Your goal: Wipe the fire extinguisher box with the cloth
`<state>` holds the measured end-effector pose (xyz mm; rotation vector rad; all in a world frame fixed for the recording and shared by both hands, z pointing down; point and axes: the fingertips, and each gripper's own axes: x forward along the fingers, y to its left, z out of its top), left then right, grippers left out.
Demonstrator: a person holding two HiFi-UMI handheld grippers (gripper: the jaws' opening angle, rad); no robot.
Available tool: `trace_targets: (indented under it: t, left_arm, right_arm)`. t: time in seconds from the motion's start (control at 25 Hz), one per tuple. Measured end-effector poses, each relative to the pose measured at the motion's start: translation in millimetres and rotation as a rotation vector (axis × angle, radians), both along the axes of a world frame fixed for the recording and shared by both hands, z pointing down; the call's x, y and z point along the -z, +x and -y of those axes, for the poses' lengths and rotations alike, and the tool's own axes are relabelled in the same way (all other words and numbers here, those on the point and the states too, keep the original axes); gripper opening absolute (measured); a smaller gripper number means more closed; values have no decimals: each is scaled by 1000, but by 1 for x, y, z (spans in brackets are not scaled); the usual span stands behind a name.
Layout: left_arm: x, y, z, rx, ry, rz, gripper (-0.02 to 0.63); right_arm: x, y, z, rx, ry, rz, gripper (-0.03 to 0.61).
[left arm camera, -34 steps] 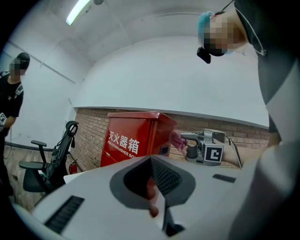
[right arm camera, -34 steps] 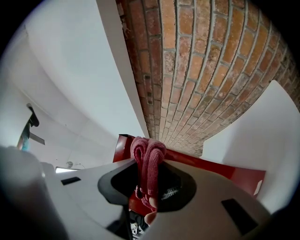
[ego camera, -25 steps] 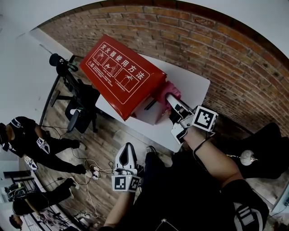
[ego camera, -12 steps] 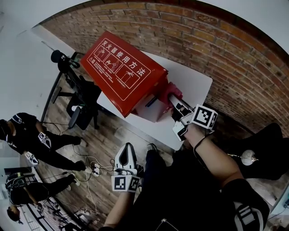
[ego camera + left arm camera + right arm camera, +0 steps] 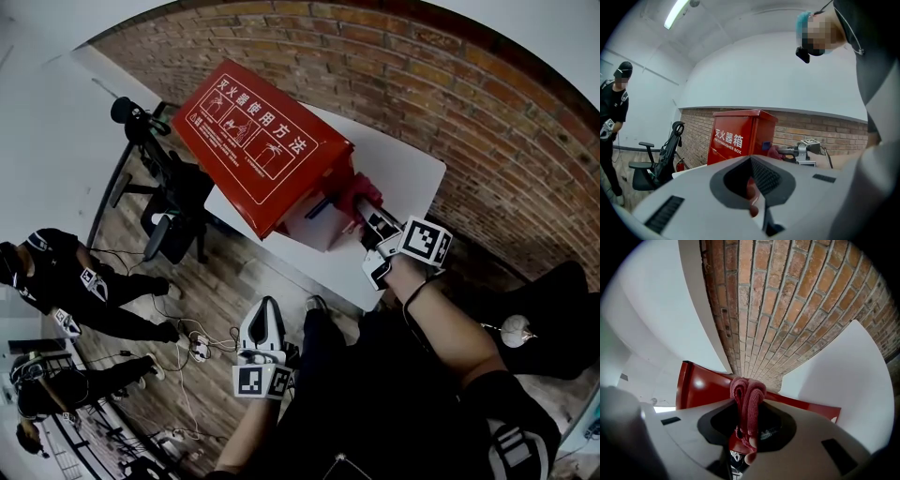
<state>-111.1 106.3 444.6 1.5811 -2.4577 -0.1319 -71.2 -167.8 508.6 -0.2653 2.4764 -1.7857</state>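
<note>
A red fire extinguisher box [image 5: 262, 141] with white print stands on a white table [image 5: 408, 178] by a brick wall. My right gripper [image 5: 360, 204] is shut on a folded pink-red cloth [image 5: 368, 187] and holds it against the box's near side face. In the right gripper view the cloth [image 5: 747, 397] bulges out between the jaws, with the red box [image 5: 693, 390] close behind. My left gripper [image 5: 265, 307] hangs low off the table by the person's lap, shut on nothing. The left gripper view has the box [image 5: 736, 138] upright with the right gripper [image 5: 799, 151] at its side.
A black office chair [image 5: 173, 216] and a camera stand [image 5: 131, 117] sit left of the table. Two people in black [image 5: 66, 291] crouch on the wooden floor with cables [image 5: 192, 352] nearby. The brick wall [image 5: 469, 94] runs behind the table.
The right gripper with the cloth has slid a little along the box's side face. The left gripper has stayed in place.
</note>
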Motion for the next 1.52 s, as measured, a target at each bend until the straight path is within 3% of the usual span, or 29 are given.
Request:
trace_targets:
  t: [0.36, 1.0, 1.52]
  left_arm:
    - [9, 0, 6, -8, 35, 0, 31]
    - [0, -5, -1, 15, -46, 14, 29]
    - [15, -13, 28, 4, -25, 54, 29]
  right_arm:
    - [-33, 0, -2, -7, -59, -42, 103]
    - [-79, 0, -3, -14, -99, -87, 103]
    - [-122, 0, -2, -5, -123, -150, 103]
